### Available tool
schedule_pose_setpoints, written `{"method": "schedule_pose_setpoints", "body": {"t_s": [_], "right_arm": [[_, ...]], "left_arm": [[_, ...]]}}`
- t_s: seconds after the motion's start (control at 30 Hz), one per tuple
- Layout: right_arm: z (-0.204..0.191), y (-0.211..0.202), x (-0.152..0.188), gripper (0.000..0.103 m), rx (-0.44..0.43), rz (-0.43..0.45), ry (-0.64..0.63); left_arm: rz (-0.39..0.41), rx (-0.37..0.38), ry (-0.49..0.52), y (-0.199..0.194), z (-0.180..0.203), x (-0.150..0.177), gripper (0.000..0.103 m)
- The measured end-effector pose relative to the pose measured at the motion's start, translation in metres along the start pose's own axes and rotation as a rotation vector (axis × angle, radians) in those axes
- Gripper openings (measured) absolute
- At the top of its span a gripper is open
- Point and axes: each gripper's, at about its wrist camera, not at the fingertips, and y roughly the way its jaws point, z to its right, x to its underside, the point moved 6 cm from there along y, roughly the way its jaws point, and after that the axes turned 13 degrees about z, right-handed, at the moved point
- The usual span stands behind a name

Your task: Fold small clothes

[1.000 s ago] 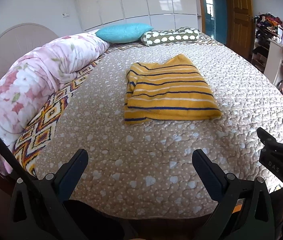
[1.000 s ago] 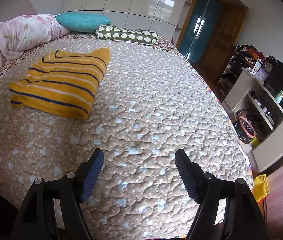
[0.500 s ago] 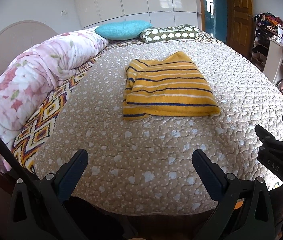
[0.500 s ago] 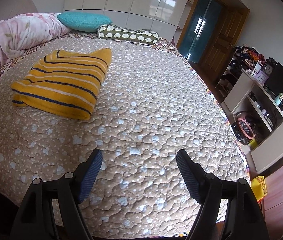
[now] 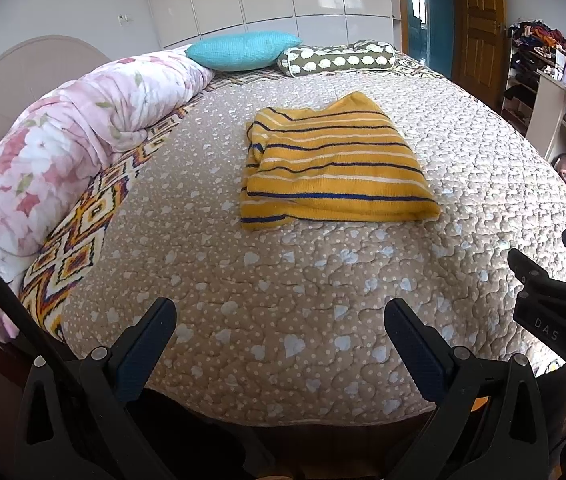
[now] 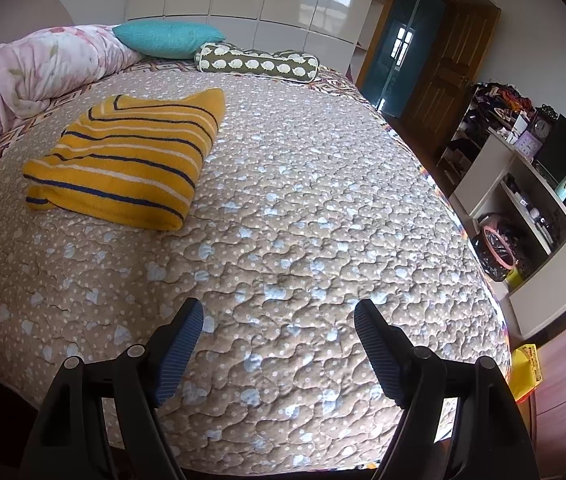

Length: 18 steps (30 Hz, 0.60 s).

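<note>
Floral duvet [image 5: 55, 148]: bunched in a long roll at your far left, along the edge of the bed.
Patterned blanket [image 5: 83, 224]: its zigzag border shows between the roll and the quilt.
Left gripper [image 5: 279, 344]: your fingers are spread wide and hold nothing; they hang over the near edge of the quilt.
Quilt [image 5: 323, 288]: tan, with pale hearts and dots, covering the bed.
Striped sweater [image 5: 335, 164]: yellow with navy and white stripes, lying folded on the quilt, well ahead of both grippers.
Pillows: teal cushion [image 5: 243, 50] and sheep-print bolster [image 5: 339, 58] lie at the far end.
Right gripper [image 6: 279, 332]: your fingers are wide apart and hold nothing; the sweater lies to their left.
Shelf unit [image 6: 531, 216]: stands at the far right, beside the bed.
</note>
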Motion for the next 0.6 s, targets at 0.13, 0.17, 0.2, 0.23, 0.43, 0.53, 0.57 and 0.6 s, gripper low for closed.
{"method": "schedule_pose_setpoints", "body": {"t_s": [0.13, 0.17, 0.2, 0.23, 0.43, 0.53, 0.57, 0.6], "right_arm": [[-0.0008, 0.0016, 0.0024, 0.082, -0.013, -0.01, 0.008], [-0.0006, 0.0024, 0.0026, 0.082, -0.016, -0.011, 0.01], [-0.0004, 0.003, 0.0031, 0.082, -0.018, -0.013, 0.012], [-0.0005, 0.0033, 0.0035, 0.082, -0.019, -0.014, 0.013], [-0.0023, 0.004, 0.0055, 0.082, -0.026, -0.018, 0.016], [-0.0041, 0.0024, 0.0043, 0.082, -0.036, -0.012, 0.021], [-0.0041, 0.0019, 0.0037, 0.082, -0.039, -0.009, 0.023], [-0.0043, 0.001, 0.0028, 0.082, -0.043, -0.003, 0.027]], "left_arm": [[-0.012, 0.005, -0.001, 0.0023, 0.0007, 0.0028, 0.103], [-0.014, 0.005, -0.001, 0.0029, 0.0008, 0.0034, 0.103], [-0.016, 0.006, -0.002, 0.0032, 0.0009, 0.0038, 0.103], [-0.018, 0.008, -0.003, 0.0037, 0.001, 0.0042, 0.103], [-0.028, 0.012, -0.008, 0.0057, 0.0007, 0.0059, 0.103], [-0.039, 0.014, -0.012, 0.0082, 0.0007, 0.0075, 0.103], [-0.043, 0.015, -0.015, 0.0091, 0.0005, 0.0082, 0.103], [-0.048, 0.015, -0.018, 0.0104, 0.0, 0.009, 0.103]]}}
